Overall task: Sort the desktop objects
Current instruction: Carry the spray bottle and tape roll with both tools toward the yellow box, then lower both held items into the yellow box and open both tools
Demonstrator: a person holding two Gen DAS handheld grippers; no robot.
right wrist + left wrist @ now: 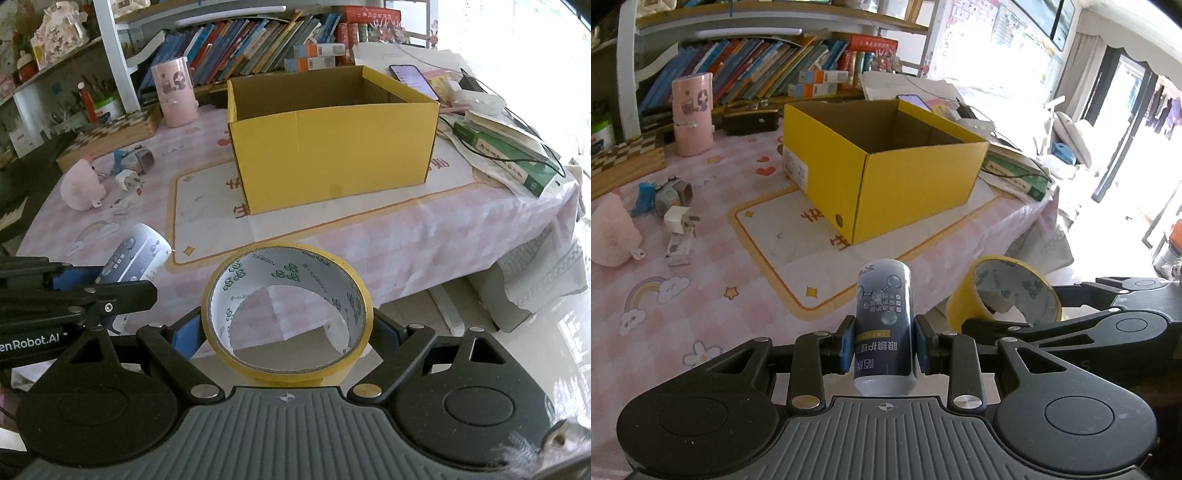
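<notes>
My left gripper (884,345) is shut on a dark blue and grey bottle (884,314) of lens cleaner, held above the table's near edge. My right gripper (286,332) is shut on a roll of yellow tape (286,363), held off the table's front edge. The tape also shows in the left wrist view (1003,291), and the bottle in the right wrist view (135,254). An open, empty yellow cardboard box (886,166) (332,147) stands on the pink tablecloth ahead of both grippers.
A pink cup (692,114), a white plug (677,219), a small grey device (674,194) and a pink plush (609,232) lie at the left. Books and cables (506,147) are stacked right of the box. A bookshelf (240,48) runs behind.
</notes>
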